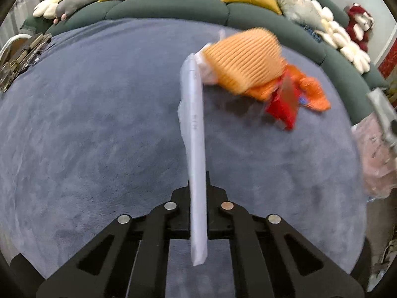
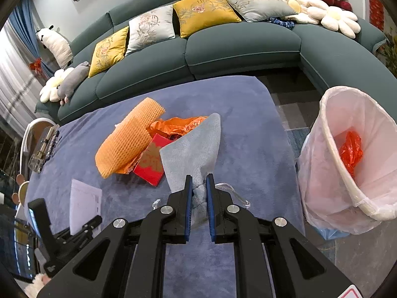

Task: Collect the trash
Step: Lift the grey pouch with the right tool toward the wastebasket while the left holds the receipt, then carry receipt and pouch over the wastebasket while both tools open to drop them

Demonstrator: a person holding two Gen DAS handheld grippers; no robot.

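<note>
My left gripper (image 1: 198, 186) is shut on a white paper envelope (image 1: 194, 134), held edge-on above the blue-covered table (image 1: 86, 124); it also shows in the right wrist view (image 2: 85, 203). My right gripper (image 2: 199, 181) is shut on a light blue drawstring cloth pouch (image 2: 193, 151), lifted over the table. An orange foam net (image 2: 129, 139), an orange plastic bag (image 2: 178, 126) and a red packet (image 2: 151, 161) lie in a pile mid-table. A white-lined trash bin (image 2: 347, 154) stands at the table's right, with an orange bag (image 2: 351, 151) inside.
A green sofa (image 2: 223, 47) with yellow and grey cushions curves behind the table. A metal lock and glasses (image 2: 44, 146) lie at the table's left edge, beside a white chair (image 2: 27, 134). Bare floor shows to the right.
</note>
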